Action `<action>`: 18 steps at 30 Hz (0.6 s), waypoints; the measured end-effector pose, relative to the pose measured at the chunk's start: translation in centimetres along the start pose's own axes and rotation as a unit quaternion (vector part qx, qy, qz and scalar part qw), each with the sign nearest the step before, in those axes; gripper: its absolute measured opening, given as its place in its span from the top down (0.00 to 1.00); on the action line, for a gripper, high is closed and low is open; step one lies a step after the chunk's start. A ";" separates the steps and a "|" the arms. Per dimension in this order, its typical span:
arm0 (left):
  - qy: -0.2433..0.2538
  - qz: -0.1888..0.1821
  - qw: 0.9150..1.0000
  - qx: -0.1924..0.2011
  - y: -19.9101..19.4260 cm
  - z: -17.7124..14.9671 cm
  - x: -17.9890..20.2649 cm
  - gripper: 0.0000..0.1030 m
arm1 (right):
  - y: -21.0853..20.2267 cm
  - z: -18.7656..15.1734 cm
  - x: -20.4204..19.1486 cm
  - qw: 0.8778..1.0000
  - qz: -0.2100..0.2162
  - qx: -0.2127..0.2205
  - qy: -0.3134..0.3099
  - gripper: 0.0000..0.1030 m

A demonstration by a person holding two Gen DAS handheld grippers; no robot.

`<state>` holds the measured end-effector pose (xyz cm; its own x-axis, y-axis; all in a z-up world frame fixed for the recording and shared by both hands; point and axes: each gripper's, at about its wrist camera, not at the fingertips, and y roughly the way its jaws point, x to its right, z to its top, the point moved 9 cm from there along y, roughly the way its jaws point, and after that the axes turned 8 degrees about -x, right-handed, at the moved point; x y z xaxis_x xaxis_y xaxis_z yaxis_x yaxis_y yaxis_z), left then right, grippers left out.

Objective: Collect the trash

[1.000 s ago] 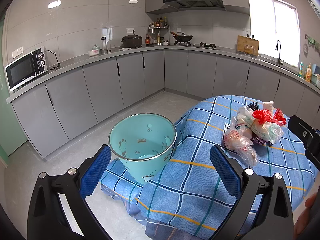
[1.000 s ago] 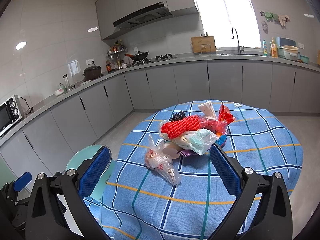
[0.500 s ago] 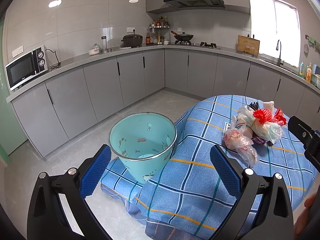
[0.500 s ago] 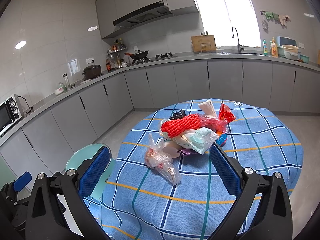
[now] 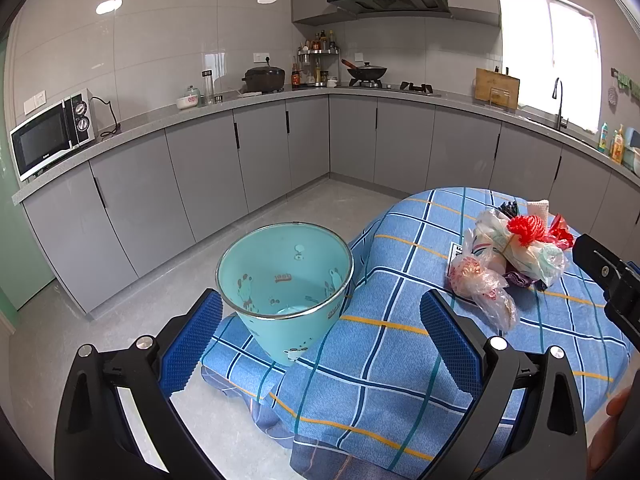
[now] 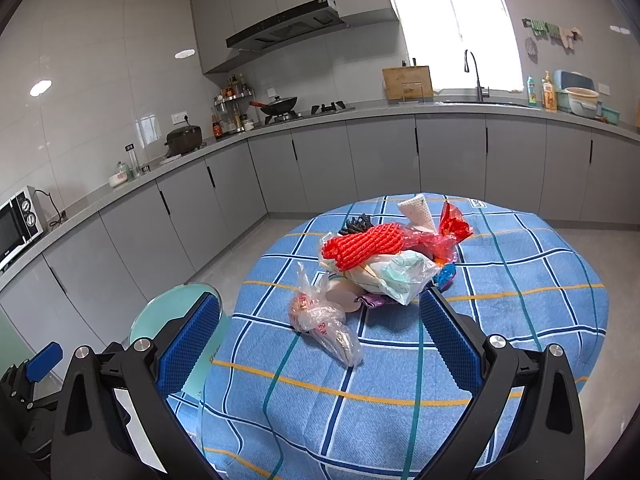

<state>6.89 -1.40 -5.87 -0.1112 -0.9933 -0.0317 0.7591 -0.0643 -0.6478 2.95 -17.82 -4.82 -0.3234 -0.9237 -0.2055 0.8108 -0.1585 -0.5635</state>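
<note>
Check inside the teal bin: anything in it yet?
The teal bin looks empty: only printed cartoon marks on its inner wall and a bare patch of bottom show. Its near rim hides the rest of the bottom.

Both wrist views face table, sharing trash pile.

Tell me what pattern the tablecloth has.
The tablecloth is blue plaid, crossed by white, dark blue, teal and orange lines; the right wrist view shows it best.

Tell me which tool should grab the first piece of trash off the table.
Right. The right tool is open and faces the trash pile directly; the left tool, also open, faces the teal bin.
</note>
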 end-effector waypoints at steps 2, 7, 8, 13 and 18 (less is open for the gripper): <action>0.000 0.000 1.000 0.000 0.0 0.1 0.0 0.06 | 0.1 -0.1 0.0 1.000 0.000 -0.001 0.001 0.04; 0.001 -0.001 1.000 -0.004 0.6 -0.2 0.0 0.06 | 0.2 0.0 0.2 1.000 -0.002 0.001 0.001 0.04; 0.001 -0.002 1.000 -0.005 0.7 -0.2 0.0 0.06 | 0.3 0.0 0.4 1.000 -0.003 0.001 0.001 0.04; 0.006 -0.006 1.000 -0.018 2.1 -0.8 0.4 0.06 | 1.3 -0.1 2.7 1.000 -0.026 0.002 0.004 0.04; 0.015 -0.020 0.999 -0.042 4.5 -1.4 1.8 0.06 | 3.5 -0.9 6.6 0.998 -0.051 -0.021 0.029 0.04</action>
<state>9.19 -3.34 -9.95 -0.1601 -0.9868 -0.0264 0.6974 -0.0941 -0.7105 3.24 -24.14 -8.90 -0.4310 -0.8819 -0.1909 0.7514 -0.2337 -0.6170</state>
